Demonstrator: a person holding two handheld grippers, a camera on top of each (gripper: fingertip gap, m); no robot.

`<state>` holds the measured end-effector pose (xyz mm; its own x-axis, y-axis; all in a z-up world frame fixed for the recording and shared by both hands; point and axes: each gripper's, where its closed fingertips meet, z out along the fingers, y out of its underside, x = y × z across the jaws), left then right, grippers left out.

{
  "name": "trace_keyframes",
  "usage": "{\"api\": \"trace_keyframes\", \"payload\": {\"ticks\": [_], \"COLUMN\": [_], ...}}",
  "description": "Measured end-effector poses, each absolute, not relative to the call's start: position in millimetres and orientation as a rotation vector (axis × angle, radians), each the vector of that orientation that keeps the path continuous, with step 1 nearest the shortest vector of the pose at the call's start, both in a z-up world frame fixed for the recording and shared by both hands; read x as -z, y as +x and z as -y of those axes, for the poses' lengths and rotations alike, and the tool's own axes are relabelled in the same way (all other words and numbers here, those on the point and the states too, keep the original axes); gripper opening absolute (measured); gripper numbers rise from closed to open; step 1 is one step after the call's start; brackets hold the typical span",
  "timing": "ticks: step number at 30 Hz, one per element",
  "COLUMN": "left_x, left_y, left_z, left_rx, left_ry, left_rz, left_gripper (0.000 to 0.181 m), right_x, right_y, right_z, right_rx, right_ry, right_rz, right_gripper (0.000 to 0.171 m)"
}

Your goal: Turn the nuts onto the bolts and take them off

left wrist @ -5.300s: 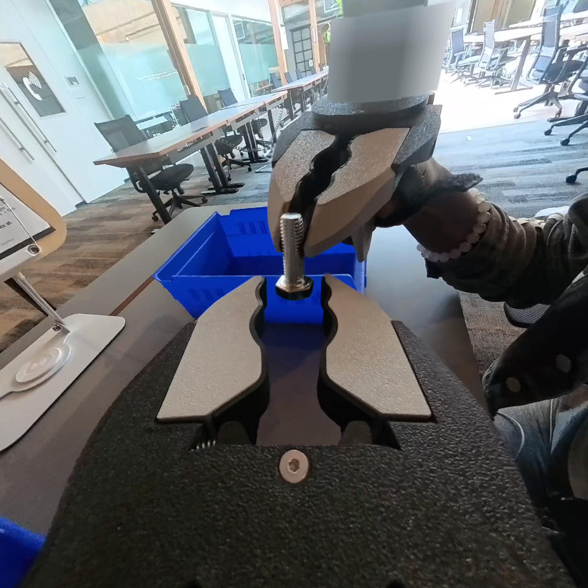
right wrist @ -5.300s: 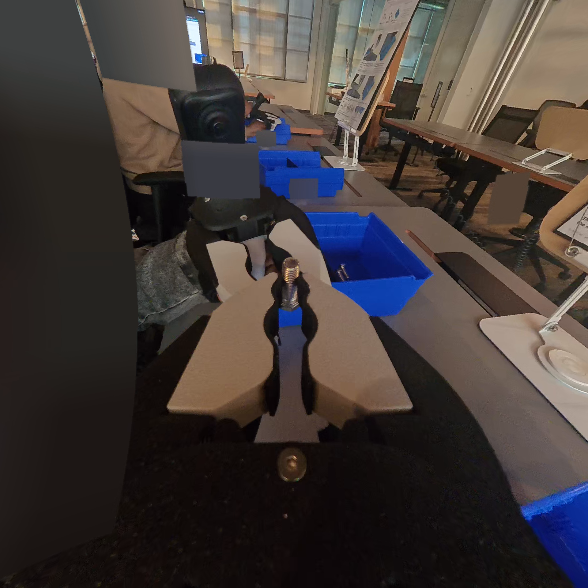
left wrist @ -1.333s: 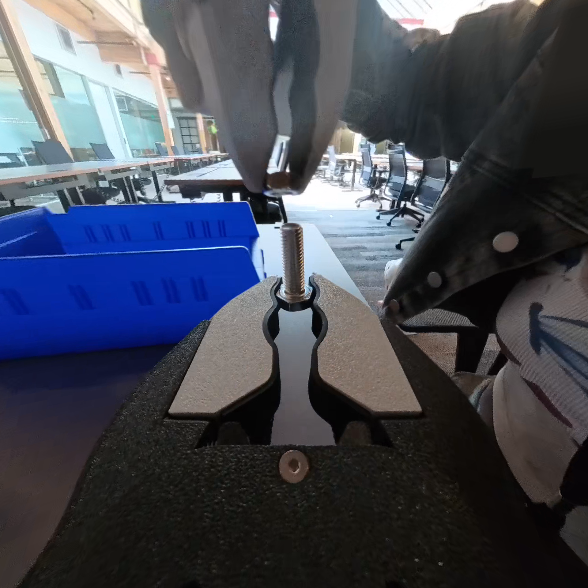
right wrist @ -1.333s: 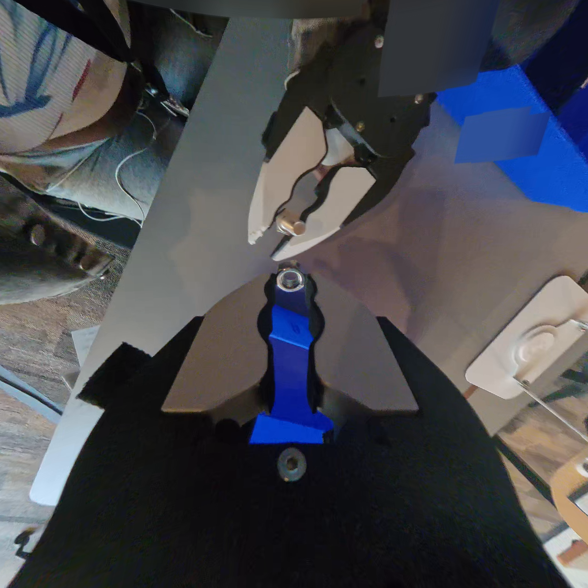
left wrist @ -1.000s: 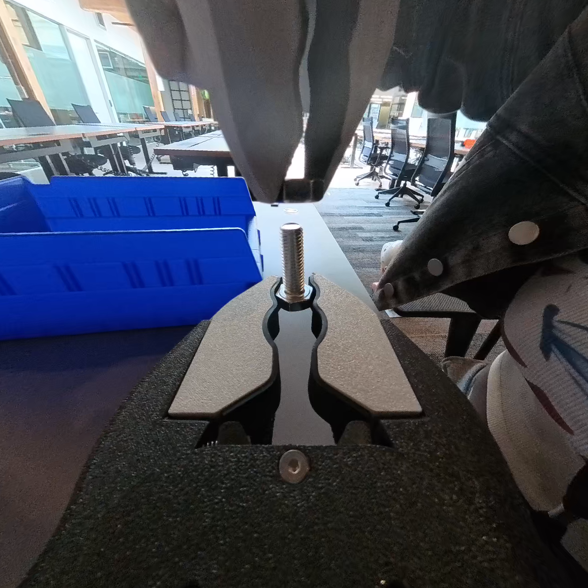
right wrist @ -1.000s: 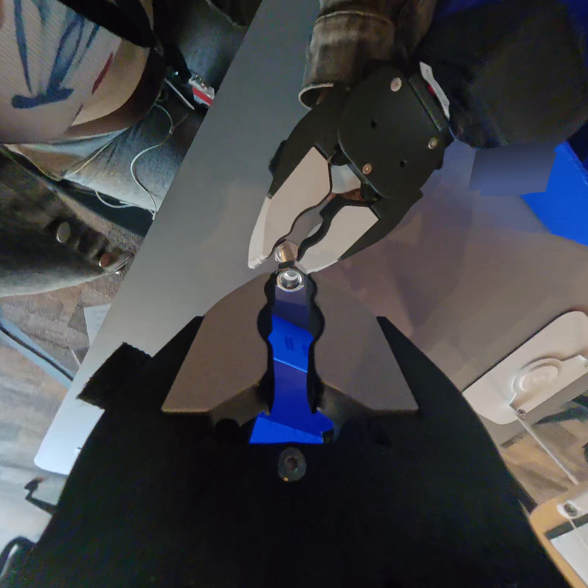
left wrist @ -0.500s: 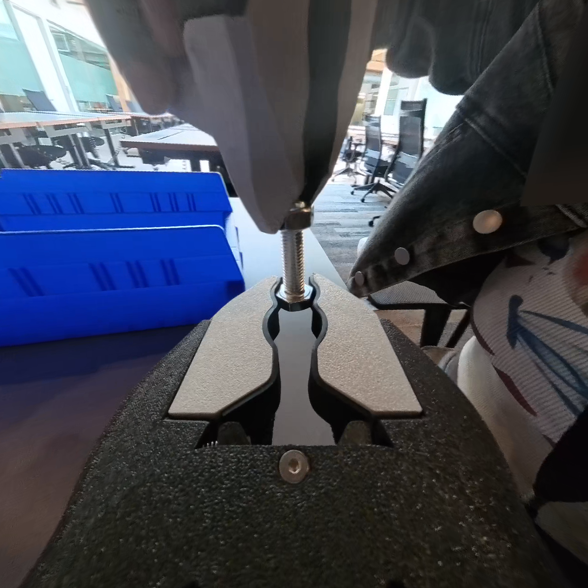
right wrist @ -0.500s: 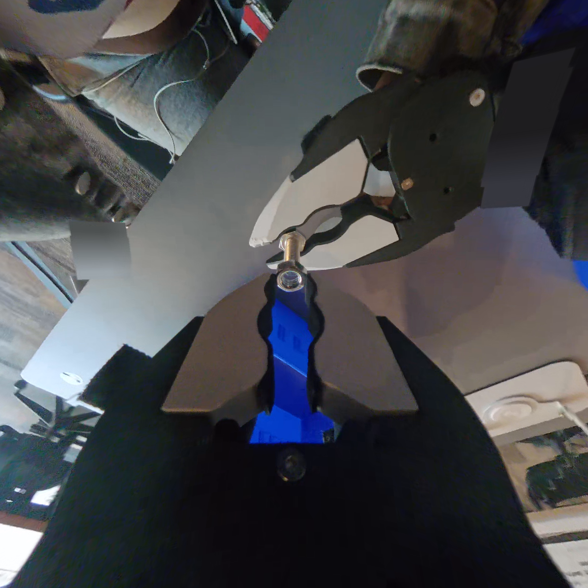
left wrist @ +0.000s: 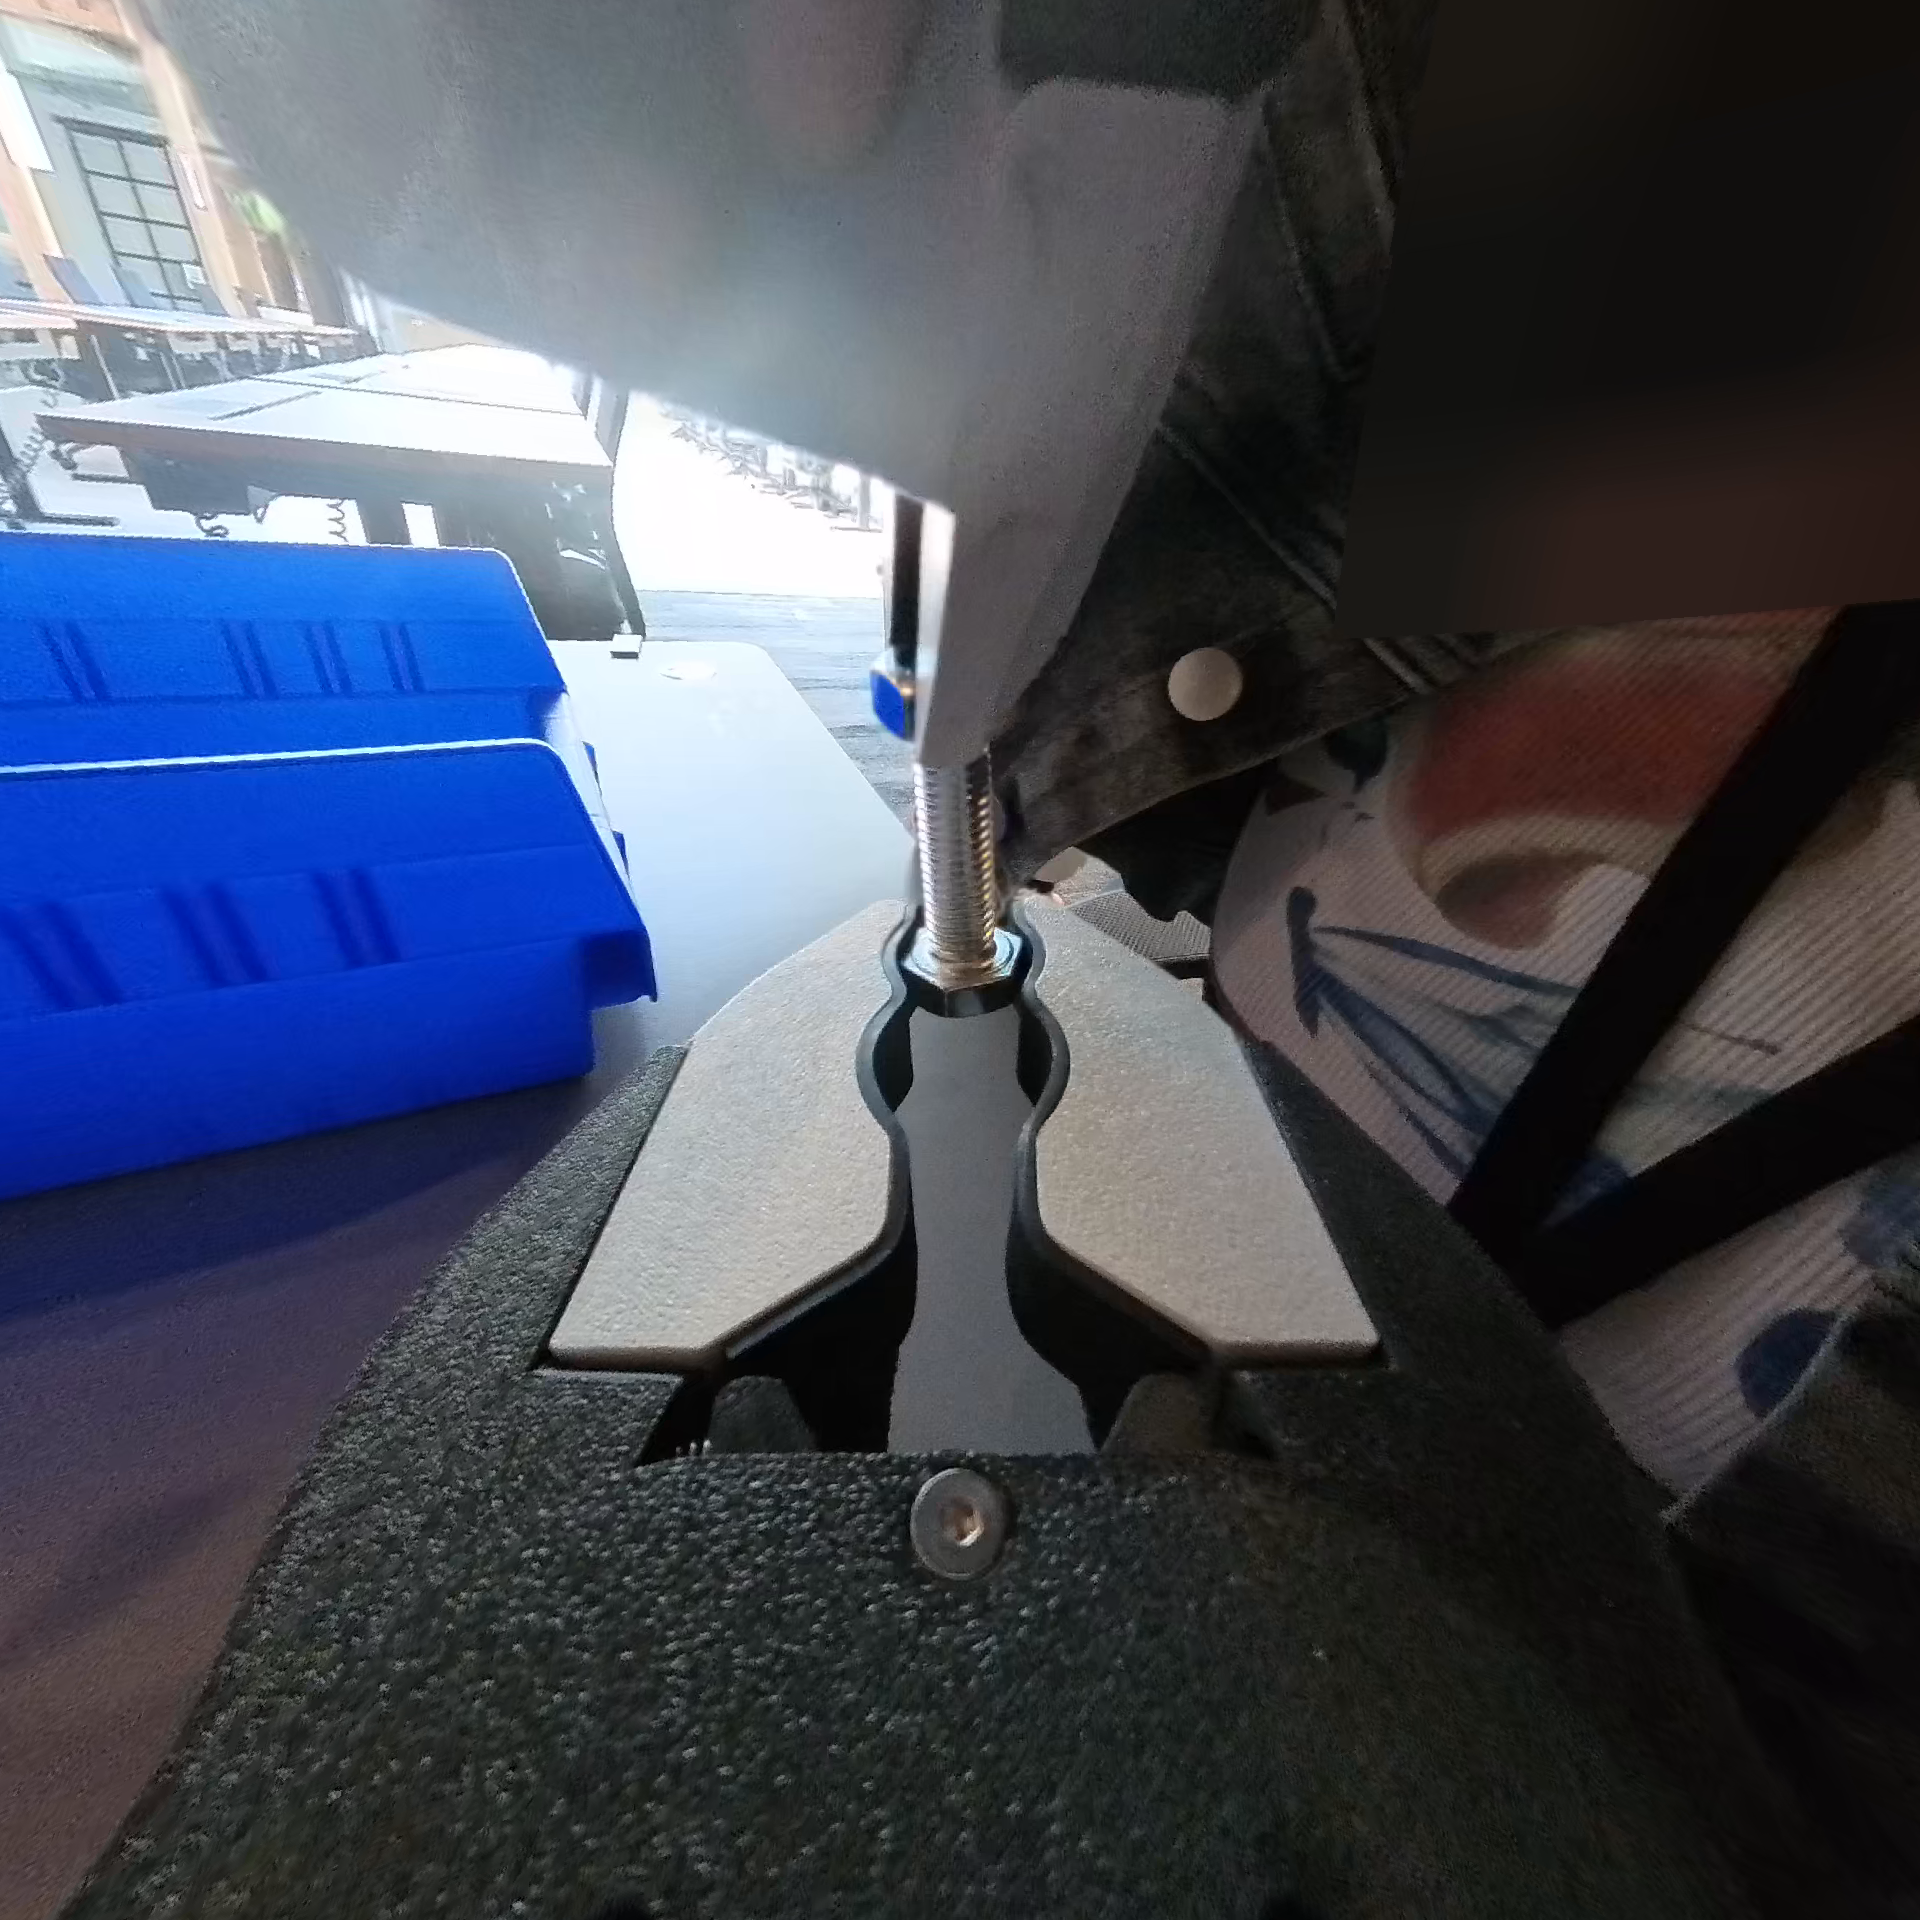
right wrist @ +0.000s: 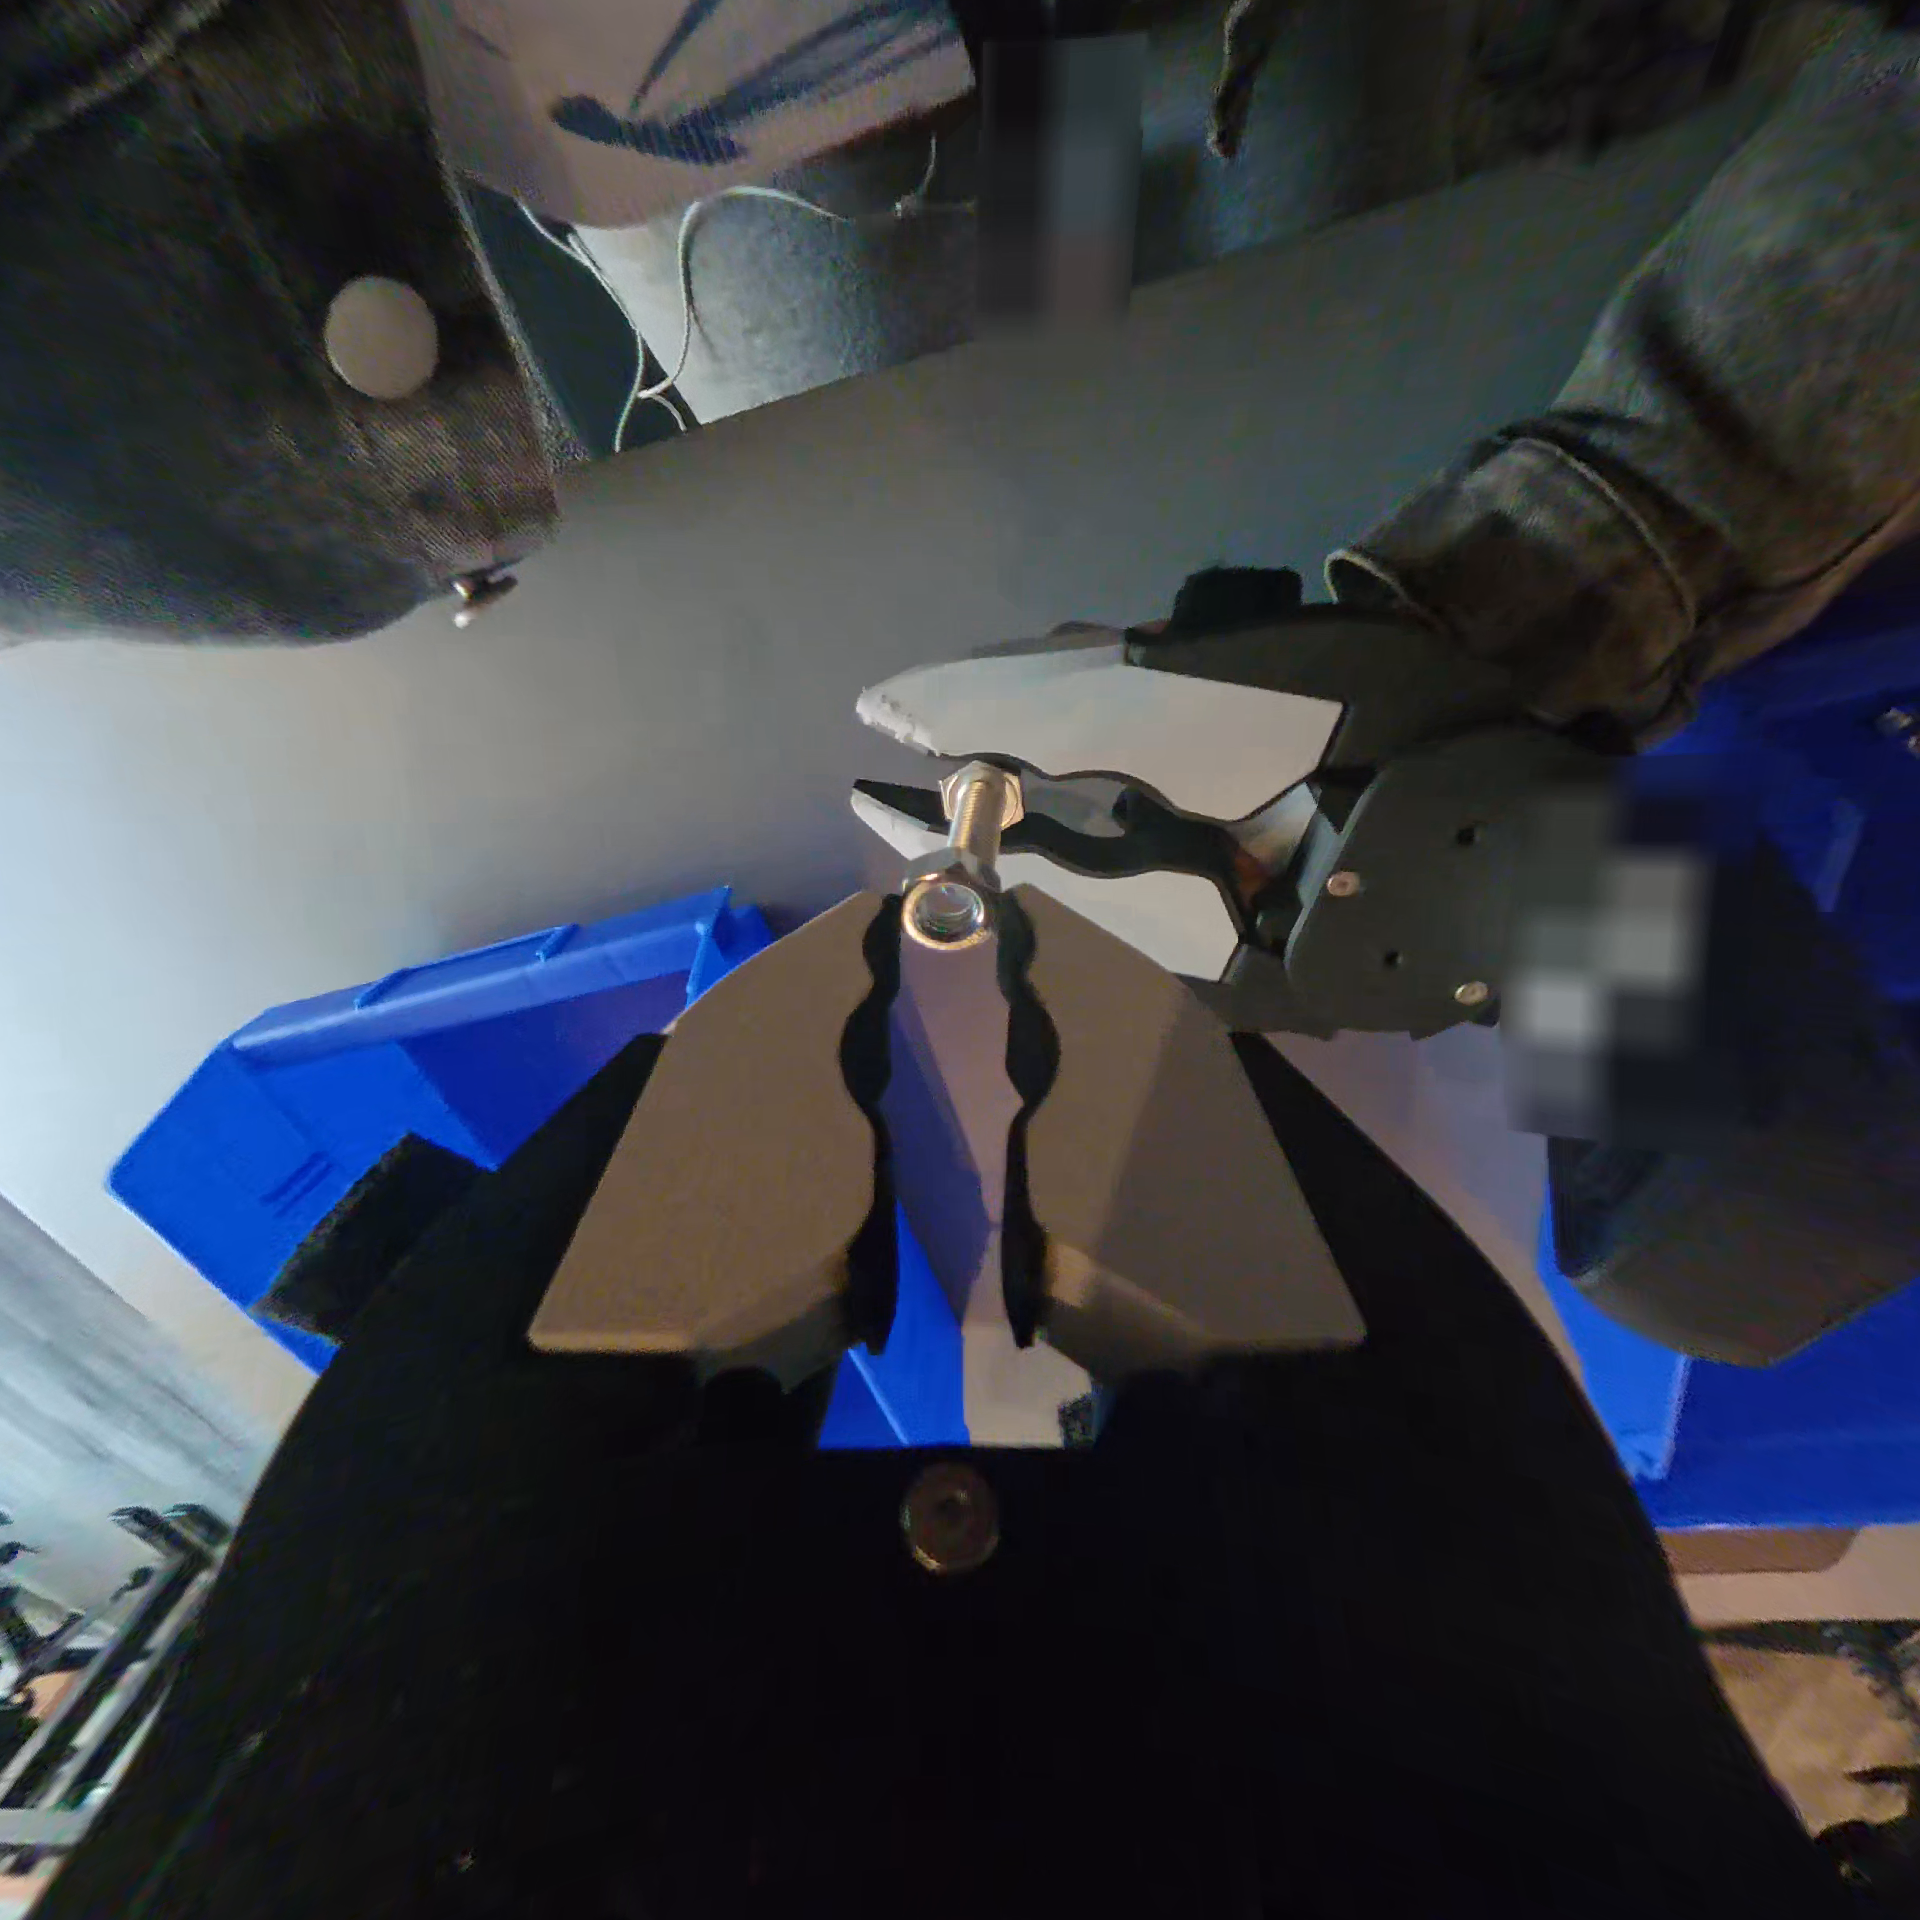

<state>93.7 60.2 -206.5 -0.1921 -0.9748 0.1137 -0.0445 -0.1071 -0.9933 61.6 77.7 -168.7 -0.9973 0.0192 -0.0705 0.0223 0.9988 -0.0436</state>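
My left gripper (left wrist: 961,935) is shut on the hex head of a steel bolt (left wrist: 954,862) and holds it upright above the grey table (left wrist: 727,790). My right gripper (left wrist: 925,717) comes down from above and covers the bolt's top. In the right wrist view my right gripper (right wrist: 945,920) is shut on a steel nut (right wrist: 943,918), which sits on the threaded end of the bolt (right wrist: 971,826). The left gripper (right wrist: 883,758) shows beyond it, clamped on the bolt's head. In the left wrist view only an edge of the nut (left wrist: 894,698) shows.
Blue plastic bins (left wrist: 291,914) stand on the table to the left of the left gripper. In the right wrist view one bin (right wrist: 436,1049) shows at lower left and another (right wrist: 1787,1351) at right. A person's dark sleeves and patterned shirt (left wrist: 1558,987) are close on the right. The grippers' ends are close to 5 cm from one another.
My right gripper has come down with the nut onto the tip of the bolt and has turned around the bolt's axis. The left gripper keeps holding the bolt's head.
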Motion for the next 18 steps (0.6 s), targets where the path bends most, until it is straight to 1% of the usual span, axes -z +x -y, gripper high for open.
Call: {"api": "trace_keyframes", "payload": {"ticks": [7,18], "left_x": [207.1,206.4], "left_y": [93.1,92.3], "left_z": [-56.5,-53.6], "left_rx": [1.436,1.444], "left_ry": [-1.204,-1.184], "left_rz": [-1.352,-1.368], "left_gripper": [0.015,0.015], "right_x": [168.5,171.2], "right_y": [59.7,60.2], "right_z": [-70.2,-69.0], "right_rx": [0.083,0.078], "right_ry": [-0.082,-0.129], "right_rz": [-3.071,-3.068], "right_gripper": [0.017,0.017]}}
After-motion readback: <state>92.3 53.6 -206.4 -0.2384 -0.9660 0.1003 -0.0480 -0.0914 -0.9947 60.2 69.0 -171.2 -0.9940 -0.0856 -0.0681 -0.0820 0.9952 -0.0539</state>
